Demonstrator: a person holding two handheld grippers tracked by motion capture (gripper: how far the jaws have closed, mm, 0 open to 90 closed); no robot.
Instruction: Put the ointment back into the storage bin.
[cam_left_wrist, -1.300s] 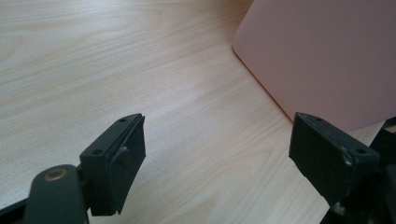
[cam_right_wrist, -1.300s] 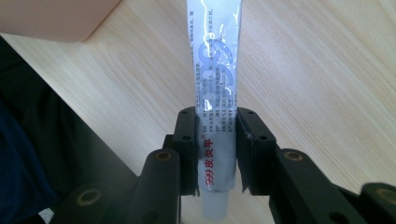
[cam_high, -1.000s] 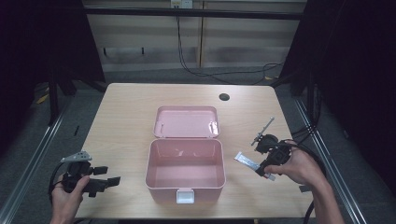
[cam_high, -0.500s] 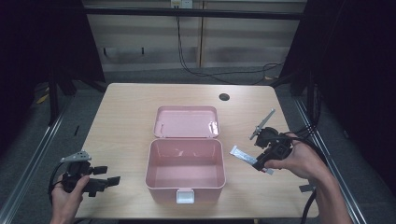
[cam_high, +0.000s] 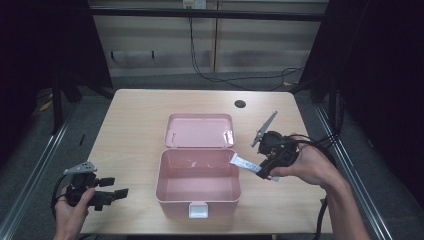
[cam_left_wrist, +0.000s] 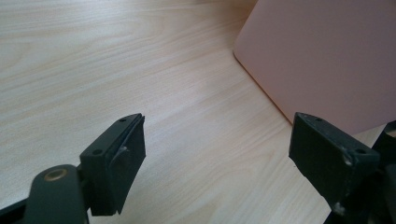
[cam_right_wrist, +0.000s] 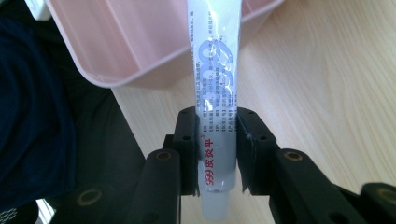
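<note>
Left gripper (cam_high: 116, 194) rests low on table (cam_high: 135, 130) at near left corner, jaws wide, holding nothing, aimed toward pink box (cam_high: 198, 186), likely parked out of the way. Box sits mid-table, lid (cam_high: 200, 130) flat behind, mouth clear for loading. Right gripper (cam_high: 263, 169) clamps white tube (cam_high: 246, 163) between 2 jaws near cap end, far end poking over box's right rim, seemingly lined up for drop inside.

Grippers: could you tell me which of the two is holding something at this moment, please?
The right gripper, beside the open pink box, is shut on a white tube. The left gripper is open with only bare table between its jaws.
</note>
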